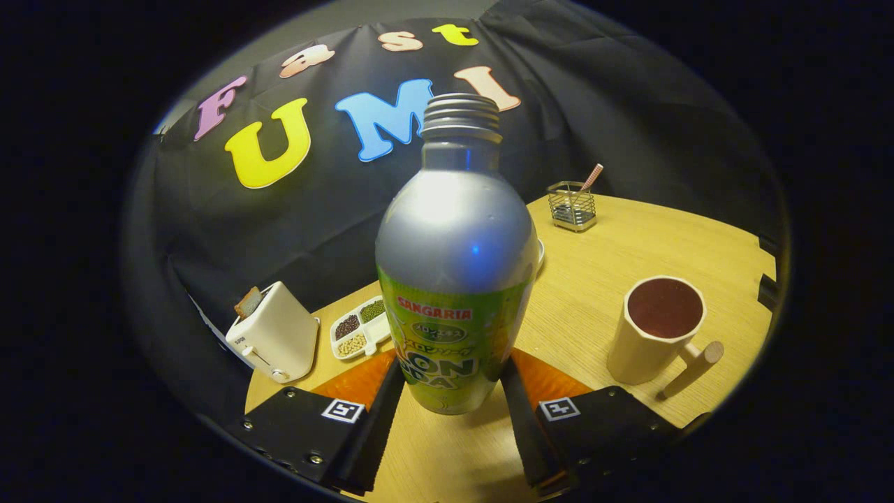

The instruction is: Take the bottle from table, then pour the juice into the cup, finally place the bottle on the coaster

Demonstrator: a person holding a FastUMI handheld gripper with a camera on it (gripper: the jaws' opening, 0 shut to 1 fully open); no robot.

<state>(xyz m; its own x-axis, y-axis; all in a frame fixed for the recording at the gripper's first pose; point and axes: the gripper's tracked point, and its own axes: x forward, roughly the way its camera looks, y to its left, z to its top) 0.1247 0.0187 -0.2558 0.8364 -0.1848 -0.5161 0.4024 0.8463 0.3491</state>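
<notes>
One toaster (pixel 274 340) stood far left on the table (pixel 628 244), one divided dish (pixel 360 327) of seeds beside it. One uncapped bottle (pixel 454 265) stood upright between the fingers of the gripper (pixel 452 405), which clamped its lower sides. Beyond sat one wire holder (pixel 572 206); right, one cup (pixel 656 328).

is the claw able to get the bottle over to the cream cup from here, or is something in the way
Probably yes. The claw is closed on the silver metal bottle with the green label, and bare wooden table lies between it and the cream cup with its wooden handle; nothing stands in between.
</notes>
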